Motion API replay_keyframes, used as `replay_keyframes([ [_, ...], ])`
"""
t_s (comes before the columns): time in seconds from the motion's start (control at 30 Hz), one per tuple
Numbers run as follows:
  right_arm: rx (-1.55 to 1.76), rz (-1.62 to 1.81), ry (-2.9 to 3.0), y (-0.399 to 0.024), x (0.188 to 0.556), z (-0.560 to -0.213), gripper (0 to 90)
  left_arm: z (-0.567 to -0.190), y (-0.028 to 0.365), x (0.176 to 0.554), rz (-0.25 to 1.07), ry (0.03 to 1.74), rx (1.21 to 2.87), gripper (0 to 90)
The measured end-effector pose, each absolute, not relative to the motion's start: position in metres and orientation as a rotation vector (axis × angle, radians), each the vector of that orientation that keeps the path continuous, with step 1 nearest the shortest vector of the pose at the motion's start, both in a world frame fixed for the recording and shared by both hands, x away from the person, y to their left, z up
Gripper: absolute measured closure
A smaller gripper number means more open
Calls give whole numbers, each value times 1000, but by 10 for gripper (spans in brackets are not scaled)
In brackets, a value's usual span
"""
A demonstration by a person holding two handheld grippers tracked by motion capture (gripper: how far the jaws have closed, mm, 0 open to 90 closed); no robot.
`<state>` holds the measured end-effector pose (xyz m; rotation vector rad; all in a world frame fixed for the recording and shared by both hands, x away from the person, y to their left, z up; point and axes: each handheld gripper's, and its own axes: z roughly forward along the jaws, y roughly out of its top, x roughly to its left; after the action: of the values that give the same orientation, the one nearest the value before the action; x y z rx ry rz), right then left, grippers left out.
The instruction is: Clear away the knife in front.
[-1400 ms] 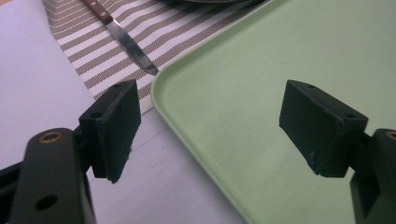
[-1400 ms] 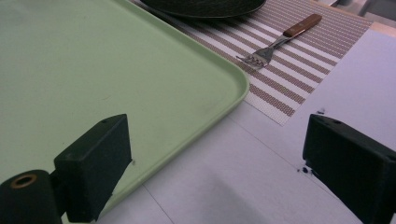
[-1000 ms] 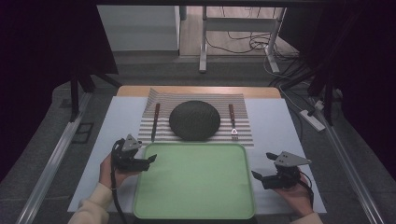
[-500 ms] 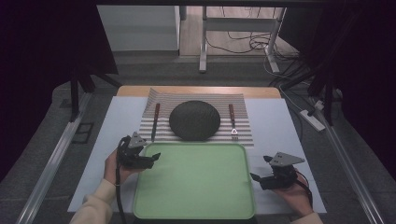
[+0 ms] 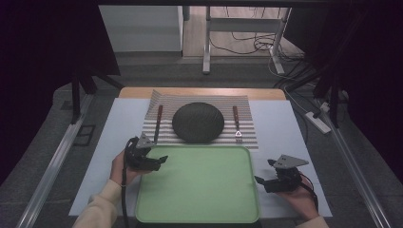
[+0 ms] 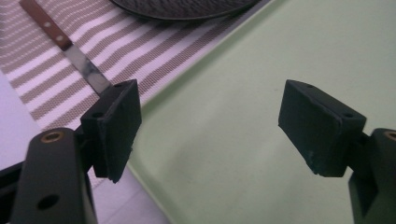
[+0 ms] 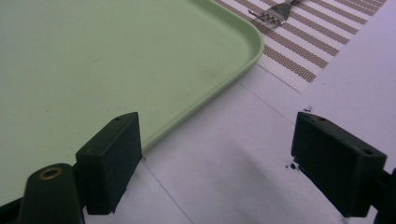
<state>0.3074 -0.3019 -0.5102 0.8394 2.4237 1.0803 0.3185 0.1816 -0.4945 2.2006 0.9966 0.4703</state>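
One green tray (image 5: 199,185) lies on the table's near side, against the striped mat (image 5: 247,114). My left gripper (image 5: 159,160) hovers spread over its left rim; my right gripper (image 5: 260,180), jaws wide, sits beside its right edge.

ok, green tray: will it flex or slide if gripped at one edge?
The green tray looks like thin moulded plastic, broad and empty, so probably light but prone to flex. Its low rounded rim offers little purchase and may slip. It lies on smooth white sheet, so pushing would likely slide it.
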Motion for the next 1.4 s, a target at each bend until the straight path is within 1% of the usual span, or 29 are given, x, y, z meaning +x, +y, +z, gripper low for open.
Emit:
replay_keyframes([
  [0.53,838,1133,2413,-303,307,-508,161,-489,178,343,481,1010,2173,224],
  [1.13,848,1136,2404,-304,307,-508,160,-490,180,381,474,1053,2146,234],
  [1.23,848,1128,2406,-304,307,-508,160,-492,178,386,454,1059,2136,248],
  [1.33,850,1130,2402,-304,307,-508,160,-495,176,391,456,1056,2142,304],
  [1.4,850,1130,2401,-304,307,-508,160,-498,173,394,462,1057,2146,317],
])
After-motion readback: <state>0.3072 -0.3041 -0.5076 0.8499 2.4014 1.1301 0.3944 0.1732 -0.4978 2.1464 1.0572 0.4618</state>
